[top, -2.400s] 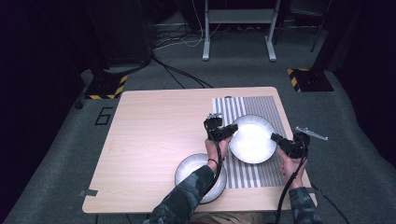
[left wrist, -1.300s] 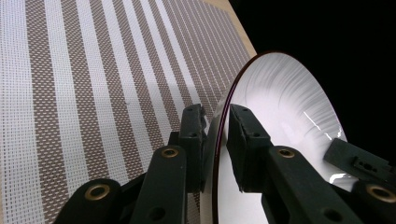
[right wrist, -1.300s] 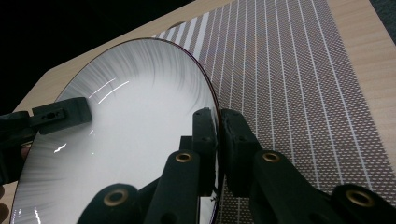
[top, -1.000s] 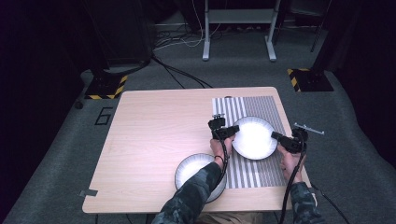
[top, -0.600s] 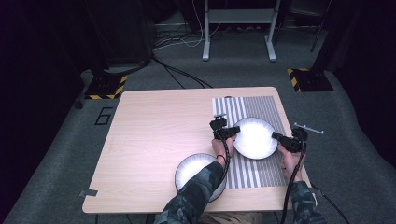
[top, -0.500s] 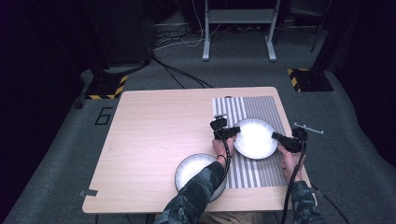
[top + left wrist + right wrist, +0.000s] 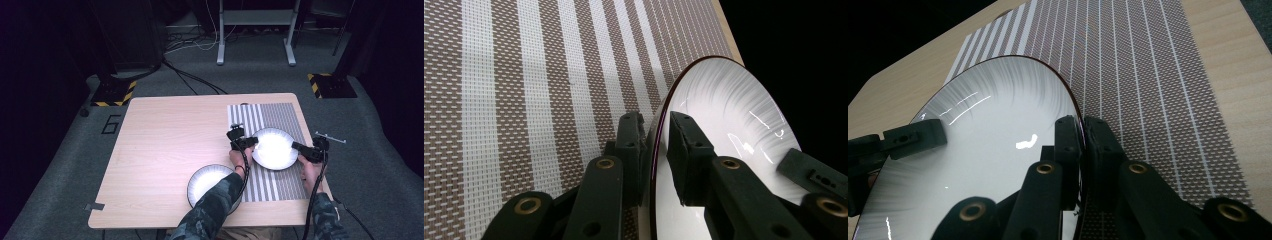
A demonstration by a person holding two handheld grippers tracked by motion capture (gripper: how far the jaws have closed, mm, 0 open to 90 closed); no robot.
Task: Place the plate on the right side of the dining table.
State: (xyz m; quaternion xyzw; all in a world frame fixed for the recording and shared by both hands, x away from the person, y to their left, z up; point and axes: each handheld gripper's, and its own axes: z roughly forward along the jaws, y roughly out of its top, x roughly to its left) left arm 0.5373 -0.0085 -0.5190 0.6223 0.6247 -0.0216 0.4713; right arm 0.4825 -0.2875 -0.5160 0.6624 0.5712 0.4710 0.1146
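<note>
A white plate (image 7: 273,149) with a dark rim hangs over the striped placemat (image 7: 265,114), held from both sides. My left gripper (image 7: 243,142) is shut on its left rim. The left gripper view shows those jaws (image 7: 655,122) straddling the edge of the plate (image 7: 734,115). My right gripper (image 7: 305,150) is shut on the opposite rim, its jaws (image 7: 1082,125) pinched tight on the plate (image 7: 988,150). A second white plate (image 7: 207,181) lies on the bare wood near the front edge, partly under the left forearm.
The wooden table (image 7: 170,135) has open room on its left half. The mat covers the right part, up to the table's right edge. Dark carpet, cables and a metal stand (image 7: 255,30) lie beyond the far edge.
The plate and both grippers have drifted slightly to the right over the mat. Both grips on the rim stay the same.
</note>
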